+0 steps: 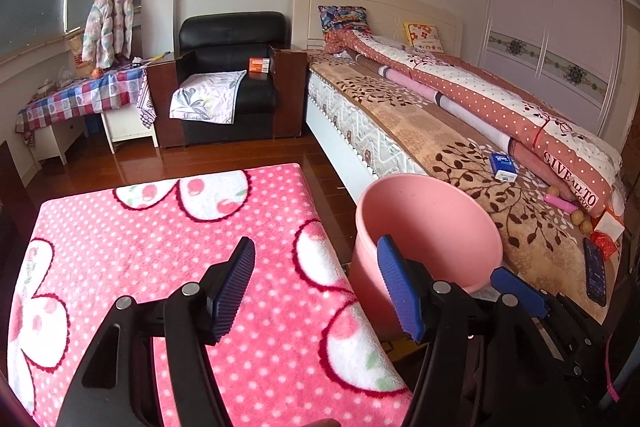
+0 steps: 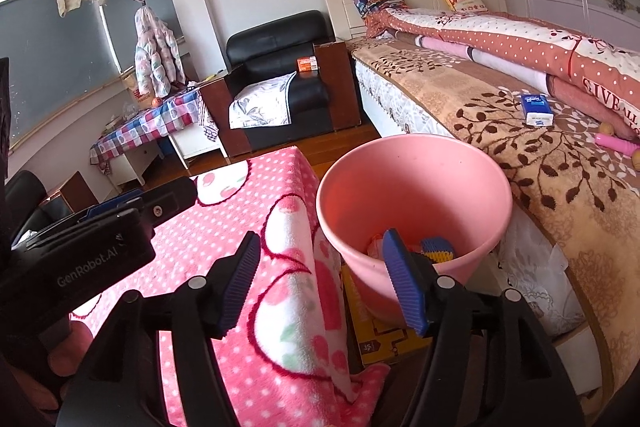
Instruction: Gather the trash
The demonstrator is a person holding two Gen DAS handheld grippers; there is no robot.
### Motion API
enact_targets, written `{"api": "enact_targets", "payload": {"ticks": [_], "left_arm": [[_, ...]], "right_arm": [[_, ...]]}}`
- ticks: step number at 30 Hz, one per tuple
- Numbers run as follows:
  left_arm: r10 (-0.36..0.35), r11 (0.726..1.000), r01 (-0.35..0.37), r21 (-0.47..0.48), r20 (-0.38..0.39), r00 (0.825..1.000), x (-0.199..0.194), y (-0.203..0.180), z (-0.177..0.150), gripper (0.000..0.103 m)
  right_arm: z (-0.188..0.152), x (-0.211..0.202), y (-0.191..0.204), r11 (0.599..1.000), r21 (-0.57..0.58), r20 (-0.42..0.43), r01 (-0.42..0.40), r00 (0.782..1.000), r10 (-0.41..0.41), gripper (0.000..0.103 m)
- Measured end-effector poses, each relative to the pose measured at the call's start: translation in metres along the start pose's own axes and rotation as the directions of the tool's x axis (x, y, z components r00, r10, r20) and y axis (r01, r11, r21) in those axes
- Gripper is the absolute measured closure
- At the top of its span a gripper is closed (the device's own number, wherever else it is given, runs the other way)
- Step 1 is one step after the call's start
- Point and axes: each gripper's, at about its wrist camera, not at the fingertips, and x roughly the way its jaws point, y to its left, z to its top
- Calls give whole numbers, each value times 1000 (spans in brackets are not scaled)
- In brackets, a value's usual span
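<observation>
both tongs spread and empty beside the pink bin

the left tongs [image 1: 316, 287] stand wide apart over the near right part of the bench [image 1: 160, 267], which is draped in a pink dotted blanket with cherry shapes. nothing sits between their blue ribbed pads, and the blanket top ahead of them is open all the way to its far edge. the bench's right edge runs just left of the pink bin [image 1: 428, 227], with only a narrow gap between the two.

the right tongs [image 2: 322, 279] are likewise spread with nothing between the pads; the left pad hangs over the blanket's right edge where it drops down the bench side, the right pad lies in front of the bin's near rim. the bin [image 2: 412, 187] stands on the floor between bench and bed [image 2: 520, 147], close to the mattress side on its right. inside, at the bottom, lie some trash pieces [image 2: 438, 247], one blue and yellow, though the pad hides part of them and what they are is unclear. a yellow flat box [image 2: 376, 343] lies under or just beside the bin's base.

on the bed, a blue and white packet [image 2: 538, 109] rests near the folded quilt [image 2: 520, 43]. beyond the bench, bare wooden floor [image 1: 200, 155] leads to a black armchair [image 1: 228, 67].
</observation>
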Motion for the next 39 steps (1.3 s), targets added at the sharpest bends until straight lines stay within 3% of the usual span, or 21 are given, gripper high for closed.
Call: {"api": "enact_targets", "payload": {"ticks": [18,39], "left_arm": [[73,997,-74,-28,-37,997,-2,16,-26,46],[73,997,-75,-30,-59,996,8,17,-32,49]], "right_arm": [[-19,1,11,1000,-13,-17,15,1000,-15,38],[-23,10,13,1000,-9,-47,15,999,-16,38]]}}
